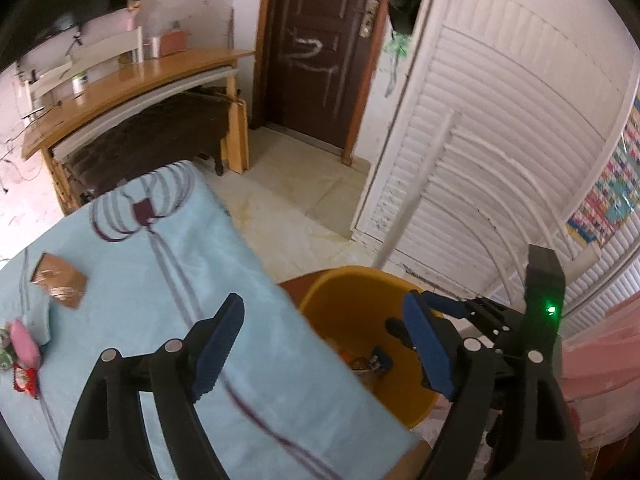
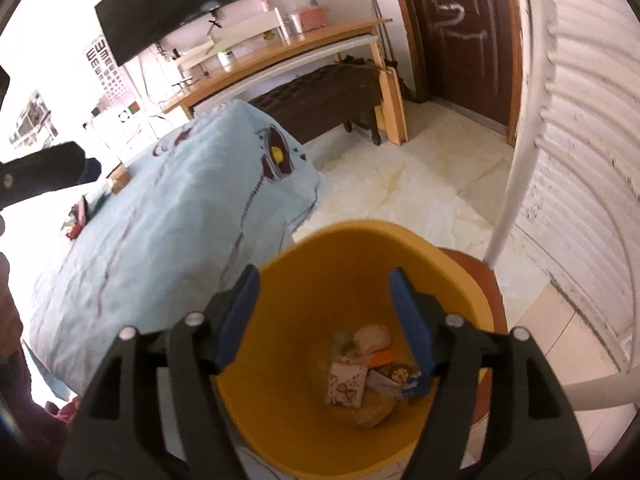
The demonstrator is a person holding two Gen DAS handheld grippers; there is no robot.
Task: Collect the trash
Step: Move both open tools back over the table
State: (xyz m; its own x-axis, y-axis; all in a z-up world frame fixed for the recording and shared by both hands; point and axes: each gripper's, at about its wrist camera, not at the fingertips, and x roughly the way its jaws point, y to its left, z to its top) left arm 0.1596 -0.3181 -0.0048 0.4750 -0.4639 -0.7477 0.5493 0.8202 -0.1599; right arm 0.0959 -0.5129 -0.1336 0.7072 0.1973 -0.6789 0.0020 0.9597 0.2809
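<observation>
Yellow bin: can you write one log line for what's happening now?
right gripper open above yellow bin | trash inside | left gripper open, empty | brown wrapper on bed

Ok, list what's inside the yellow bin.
The yellow bin holds a patterned paper packet, crumpled tan wads and an orange wrapper. Whatever lies beneath that pile is covered.
</observation>
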